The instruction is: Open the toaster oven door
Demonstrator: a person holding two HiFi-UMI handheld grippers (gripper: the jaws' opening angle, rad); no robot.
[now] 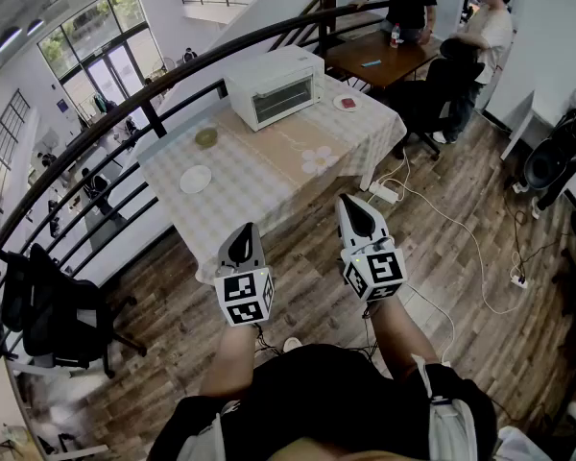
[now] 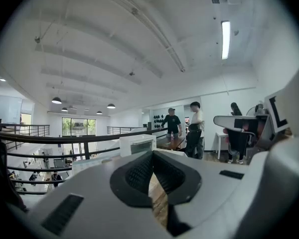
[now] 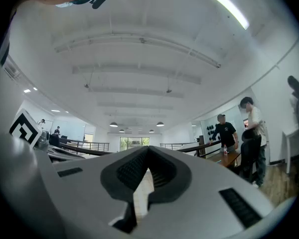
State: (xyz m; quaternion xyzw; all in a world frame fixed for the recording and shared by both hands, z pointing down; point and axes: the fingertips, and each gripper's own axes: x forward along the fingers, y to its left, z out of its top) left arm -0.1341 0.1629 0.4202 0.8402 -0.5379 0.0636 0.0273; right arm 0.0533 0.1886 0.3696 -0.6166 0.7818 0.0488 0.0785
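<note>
Right gripper (image 1: 355, 211), jaws together and empty, reaches nearer than left gripper (image 1: 241, 240), likewise closed on nothing, toward toaster oven (image 1: 274, 86), standing well ahead at far side of table (image 1: 261, 181), door shut, front facing both.

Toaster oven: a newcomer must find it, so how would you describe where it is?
Find the table with the checked cloth beside the dark railing. At its far end stands the toaster oven, a white box with a glass door. Its neighbours are only low dishes.
</note>
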